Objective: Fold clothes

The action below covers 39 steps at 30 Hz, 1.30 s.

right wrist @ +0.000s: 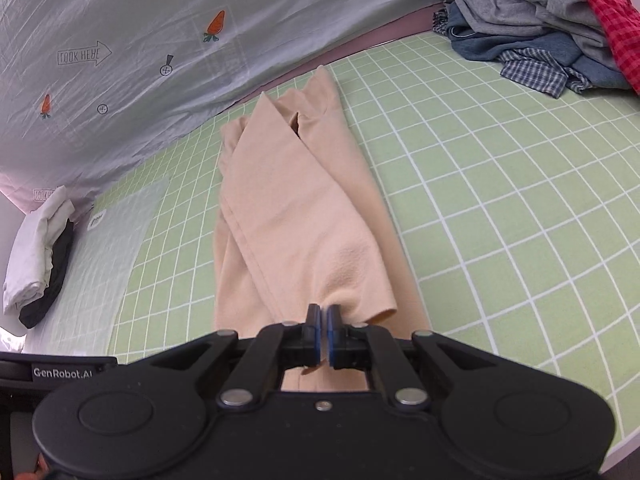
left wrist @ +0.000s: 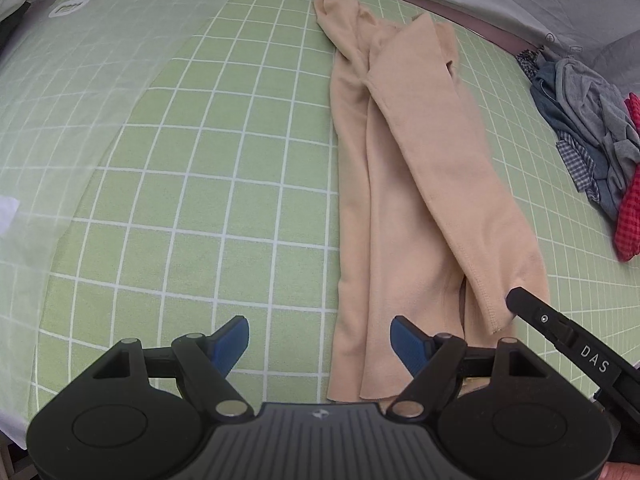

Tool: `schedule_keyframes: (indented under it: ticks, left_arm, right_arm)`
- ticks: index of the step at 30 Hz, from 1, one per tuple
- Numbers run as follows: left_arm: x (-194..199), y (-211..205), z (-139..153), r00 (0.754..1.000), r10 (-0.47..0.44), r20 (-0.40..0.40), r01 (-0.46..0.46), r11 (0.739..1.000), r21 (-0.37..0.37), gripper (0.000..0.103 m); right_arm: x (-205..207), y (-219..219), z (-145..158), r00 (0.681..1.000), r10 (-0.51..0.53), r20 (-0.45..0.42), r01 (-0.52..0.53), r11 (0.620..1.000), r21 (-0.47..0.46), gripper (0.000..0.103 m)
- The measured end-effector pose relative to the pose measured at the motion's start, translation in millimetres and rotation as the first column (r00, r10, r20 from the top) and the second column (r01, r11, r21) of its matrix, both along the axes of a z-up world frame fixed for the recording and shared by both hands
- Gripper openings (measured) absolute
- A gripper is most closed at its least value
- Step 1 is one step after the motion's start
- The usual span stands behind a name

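The soft, limp beige garment (right wrist: pixel 304 216) is pinched at its sleeve cuff by the closed right gripper (right wrist: pixel 323 334); the left gripper (left wrist: pixel 320 344), wide open and empty, is best applied at the hem.

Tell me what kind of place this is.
Probably a home-style clothes-folding station: a green grid mat as work surface, a beige garment laid on it, a pile of unfolded clothes at one edge, and a printed sheet hung behind.
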State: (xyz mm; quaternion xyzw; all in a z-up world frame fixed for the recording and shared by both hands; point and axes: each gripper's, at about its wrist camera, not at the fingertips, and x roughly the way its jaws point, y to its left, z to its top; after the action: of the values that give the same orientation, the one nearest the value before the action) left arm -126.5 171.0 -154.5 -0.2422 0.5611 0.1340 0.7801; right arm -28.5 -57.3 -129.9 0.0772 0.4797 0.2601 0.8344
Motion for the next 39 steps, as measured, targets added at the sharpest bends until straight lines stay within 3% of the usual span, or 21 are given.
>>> schedule_keyframes:
  ticks: [9, 11, 12, 13, 15, 17, 19, 22, 25, 32, 34, 36, 39]
  left_arm:
    - [-5, -12, -6, 1.0, 0.012, -0.025, -0.011, 1.0, 0.015, 0.078]
    - [-6, -14, -6, 1.0, 0.017, -0.022, -0.016, 1.0, 0.02, 0.078]
    - [-5, -15, -7, 1.0, 0.019, -0.024, -0.019, 1.0, 0.019, 0.079]
    - [-6, -17, -8, 0.999, 0.023, -0.025, -0.023, 1.0, 0.017, 0.08]
    - [-4, -19, -8, 0.999, 0.034, -0.018, -0.033, 0.999, 0.015, 0.082]
    - [-1, -21, -7, 0.999, 0.042, -0.007, -0.042, 0.999, 0.017, 0.084]
    - [3, -24, -8, 0.999, 0.038, -0.005, -0.038, 0.999, 0.023, 0.089]
    - [10, -29, -12, 0.999, 0.03, -0.014, -0.03, 0.999, 0.022, 0.091]
    - [13, -35, -16, 0.999, 0.03, -0.016, -0.029, 0.999, 0.026, 0.091]
    - [20, -41, -22, 1.0, -0.007, -0.03, 0.008, 0.998, 0.055, 0.089]
    - [21, -41, -23, 0.999, -0.016, -0.033, 0.018, 0.998, 0.057, 0.082]
    - [22, -40, -25, 0.999, -0.015, -0.035, 0.016, 0.999, 0.03, 0.075]
    - [25, -43, -23, 0.998, -0.051, -0.021, 0.052, 0.997, 0.055, 0.067]
  right_arm:
    - [-7, -3, -20, 0.994, 0.074, -0.074, -0.078, 0.996, -0.052, 0.004]
    - [-8, -6, -18, 0.993, 0.084, -0.077, -0.088, 0.995, -0.044, 0.008]
    - [-9, -8, -17, 0.993, 0.09, -0.077, -0.093, 0.995, -0.039, 0.013]
    - [-8, -11, -13, 0.994, 0.087, -0.061, -0.089, 0.996, -0.031, 0.029]
    - [-6, -15, -6, 0.997, 0.077, -0.018, -0.077, 0.997, -0.029, 0.048]
    - [-4, -15, -3, 0.996, 0.083, 0.019, -0.082, 0.994, -0.074, 0.049]
    - [-2, -15, -7, 0.994, 0.103, 0.034, -0.098, 0.987, -0.13, 0.064]
    - [3, -17, -14, 0.993, 0.118, 0.016, -0.113, 0.978, -0.176, 0.074]
    - [9, -18, -18, 0.993, 0.121, 0.005, -0.118, 0.974, -0.191, 0.078]
    - [11, -14, -26, 0.985, 0.174, 0.002, -0.169, 0.964, -0.204, 0.075]
    - [9, -11, -30, 0.981, 0.195, -0.016, -0.194, 0.958, -0.212, 0.061]
    - [7, -9, -30, 0.978, 0.21, -0.011, -0.207, 0.952, -0.227, 0.056]
    - [7, -7, -29, 0.976, 0.22, -0.009, -0.216, 0.948, -0.234, 0.041]
